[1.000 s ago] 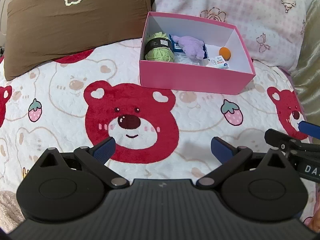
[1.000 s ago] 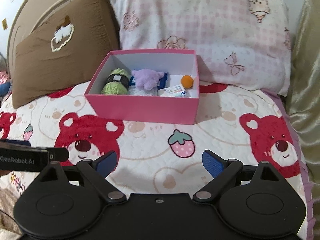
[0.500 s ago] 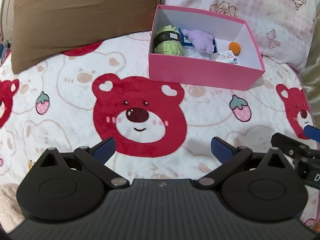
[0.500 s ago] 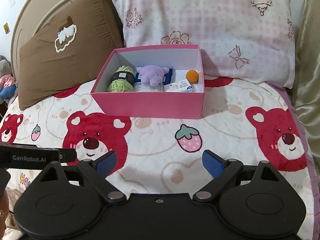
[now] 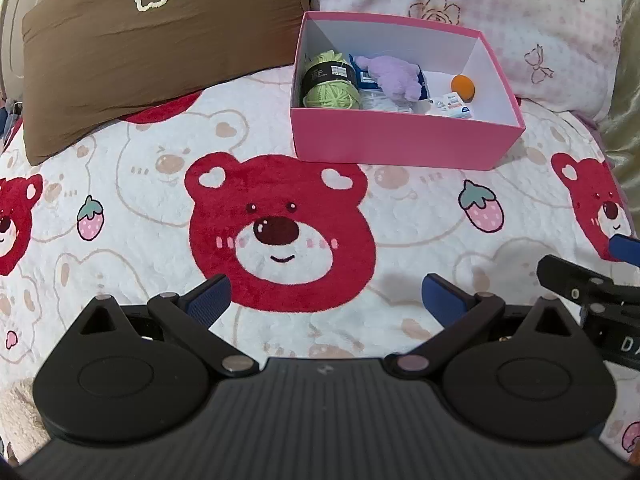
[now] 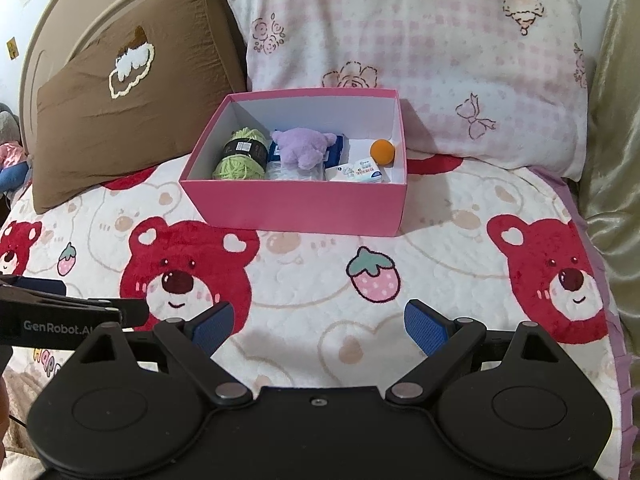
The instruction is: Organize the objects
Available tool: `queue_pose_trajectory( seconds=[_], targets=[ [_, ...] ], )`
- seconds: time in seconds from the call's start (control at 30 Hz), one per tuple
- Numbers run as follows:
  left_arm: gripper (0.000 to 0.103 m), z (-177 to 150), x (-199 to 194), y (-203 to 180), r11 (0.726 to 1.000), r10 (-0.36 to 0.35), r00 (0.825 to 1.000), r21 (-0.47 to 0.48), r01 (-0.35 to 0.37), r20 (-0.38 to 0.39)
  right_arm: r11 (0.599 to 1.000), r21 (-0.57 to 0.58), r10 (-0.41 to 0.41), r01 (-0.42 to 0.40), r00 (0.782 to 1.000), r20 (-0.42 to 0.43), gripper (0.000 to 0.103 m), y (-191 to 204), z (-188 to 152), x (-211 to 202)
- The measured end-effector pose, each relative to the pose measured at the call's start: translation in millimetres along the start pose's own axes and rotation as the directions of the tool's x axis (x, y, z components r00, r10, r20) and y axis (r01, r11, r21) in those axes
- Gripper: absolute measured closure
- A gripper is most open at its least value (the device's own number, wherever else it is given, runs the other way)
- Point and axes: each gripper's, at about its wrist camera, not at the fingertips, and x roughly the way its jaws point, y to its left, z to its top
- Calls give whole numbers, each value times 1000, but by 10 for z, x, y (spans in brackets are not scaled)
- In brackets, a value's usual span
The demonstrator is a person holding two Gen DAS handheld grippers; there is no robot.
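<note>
A pink box (image 5: 400,144) (image 6: 296,204) stands open on the bear-print blanket by the pillows. Inside lie a green yarn ball (image 5: 330,86) (image 6: 242,156), a purple plush toy (image 5: 394,78) (image 6: 302,148), an orange ball (image 5: 463,86) (image 6: 382,152) and a small white carton (image 5: 450,106) (image 6: 356,171). My left gripper (image 5: 324,300) is open and empty, low over the blanket, well short of the box. My right gripper (image 6: 318,326) is open and empty too, beside the left one.
A brown pillow (image 5: 160,44) (image 6: 132,92) leans at the back left, a pink checked pillow (image 5: 500,16) (image 6: 420,40) behind the box. A gold cushion (image 6: 612,140) lines the right edge. The blanket (image 5: 120,208) spreads in front of the box.
Both grippers have drawn back and tilted a little, so the box sits lower and farther in the views. Both stay open and empty. The box contents have not moved.
</note>
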Motion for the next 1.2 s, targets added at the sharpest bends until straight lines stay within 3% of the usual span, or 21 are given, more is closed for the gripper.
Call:
queue_pose_trajectory(
  seconds=[1.2],
  targets=[
    [0,-79,-155,82,1000,14,999,-5,-13,42,1000,-8,-18,19,1000,12,9,-16,-32,-127]
  ],
)
